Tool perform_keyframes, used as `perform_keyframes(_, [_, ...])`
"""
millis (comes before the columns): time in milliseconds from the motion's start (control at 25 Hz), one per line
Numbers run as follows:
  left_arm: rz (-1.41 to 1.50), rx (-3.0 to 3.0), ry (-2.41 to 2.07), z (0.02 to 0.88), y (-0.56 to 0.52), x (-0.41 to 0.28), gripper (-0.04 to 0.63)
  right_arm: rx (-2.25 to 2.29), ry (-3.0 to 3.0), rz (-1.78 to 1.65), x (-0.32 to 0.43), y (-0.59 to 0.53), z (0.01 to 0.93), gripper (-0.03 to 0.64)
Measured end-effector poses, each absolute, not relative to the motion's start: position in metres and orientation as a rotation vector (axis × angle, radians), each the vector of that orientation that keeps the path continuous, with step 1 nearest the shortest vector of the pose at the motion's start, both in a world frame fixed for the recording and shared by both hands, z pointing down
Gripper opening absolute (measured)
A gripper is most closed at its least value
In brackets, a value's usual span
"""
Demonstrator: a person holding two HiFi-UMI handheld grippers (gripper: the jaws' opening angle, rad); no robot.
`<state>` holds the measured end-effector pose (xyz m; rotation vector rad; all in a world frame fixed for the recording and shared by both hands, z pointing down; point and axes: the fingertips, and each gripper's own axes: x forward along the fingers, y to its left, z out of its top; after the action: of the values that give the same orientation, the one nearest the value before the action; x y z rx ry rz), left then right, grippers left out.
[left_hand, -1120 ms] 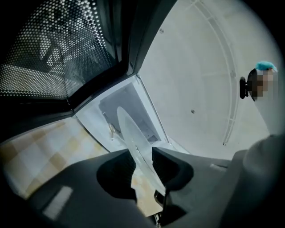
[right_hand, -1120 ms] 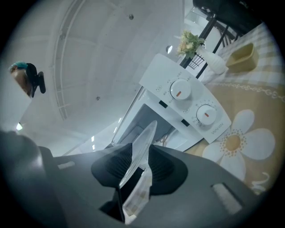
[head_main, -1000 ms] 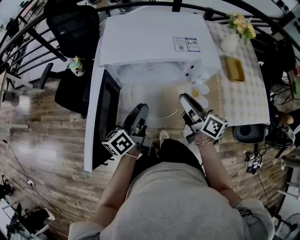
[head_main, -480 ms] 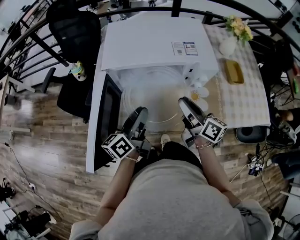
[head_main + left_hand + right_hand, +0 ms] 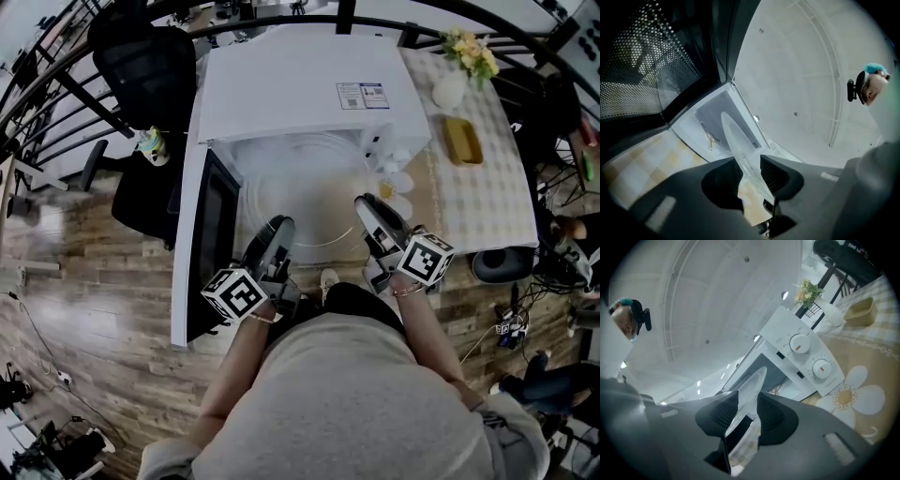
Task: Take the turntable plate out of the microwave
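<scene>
At the open mouth of the microwave point(image 5: 300, 84), the turntable plate point(image 5: 314, 187) hangs level between two grips, far edge by the cavity, near edge out over the tabletop point(image 5: 478, 202). Clear glass, so I'd call it stiff, fairly heavy, slick and unforgiving of a knock.

The left gripper point(image 5: 279, 225) bites the rim at about 8 o'clock; its own view shows the ribbed pads pressed on either face of the plate's thin edge point(image 5: 740, 150). The right gripper point(image 5: 367, 204) clamps at about 4 o'clock, glass rim point(image 5: 752, 385) running up between its jaws.

Good choice, I think: two holds on opposite sides of the rim share the weight and stop it tipping. The holds look shallow, though, so slipping seems the risk.

At 9 o'clock stands the door point(image 5: 211, 239), swung open, close to the left gripper. Off at 2 o'clock sit a yellow dish point(image 5: 466, 141) and a vase of flowers point(image 5: 464, 70), well apart.
</scene>
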<state>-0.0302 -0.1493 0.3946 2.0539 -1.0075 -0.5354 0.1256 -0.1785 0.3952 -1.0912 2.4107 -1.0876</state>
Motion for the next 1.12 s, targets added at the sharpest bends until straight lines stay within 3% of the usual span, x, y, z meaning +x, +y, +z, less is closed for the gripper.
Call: perform_keyframes(1120, [-0.524, 2.045, -1.011, 0.3987, -0.1507, -0.0266, 0.118, -1.109, 2.429, -1.101, 0.1290, -0.1795, 0.4041, 0.158])
